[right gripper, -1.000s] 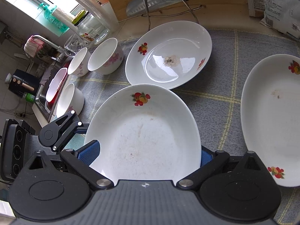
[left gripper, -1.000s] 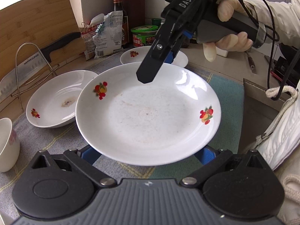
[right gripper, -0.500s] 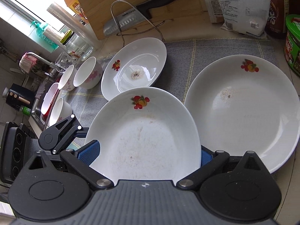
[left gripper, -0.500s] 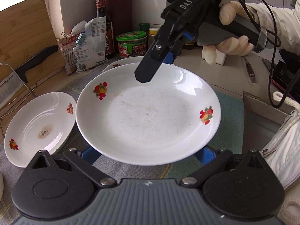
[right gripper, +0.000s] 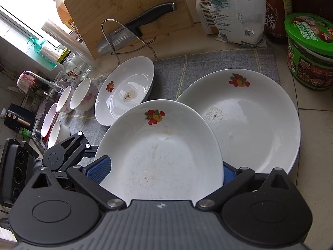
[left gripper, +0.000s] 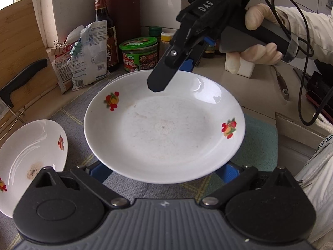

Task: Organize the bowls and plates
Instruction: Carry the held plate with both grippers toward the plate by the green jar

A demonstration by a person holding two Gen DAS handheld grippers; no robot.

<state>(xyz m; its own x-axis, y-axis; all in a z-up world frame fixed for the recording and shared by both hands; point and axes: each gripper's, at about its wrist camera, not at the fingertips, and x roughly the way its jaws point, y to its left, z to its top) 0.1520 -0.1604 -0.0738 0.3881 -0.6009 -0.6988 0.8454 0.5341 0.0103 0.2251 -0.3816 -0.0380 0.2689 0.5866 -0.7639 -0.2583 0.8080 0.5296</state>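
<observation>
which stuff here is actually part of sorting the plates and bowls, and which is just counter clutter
Part of the job:
- held plate, gripped by both the left gripper and right gripper
- large plate on the mat
- smaller plate
- bowls at the mat's far end

Just lying about:
- knife on its wire stand
- cutting board
- green-lidded jar
- sauce bottle
- clipped packets

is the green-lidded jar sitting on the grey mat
No, the green-lidded jar stands on the bare counter, past the grey mat edge.
</observation>
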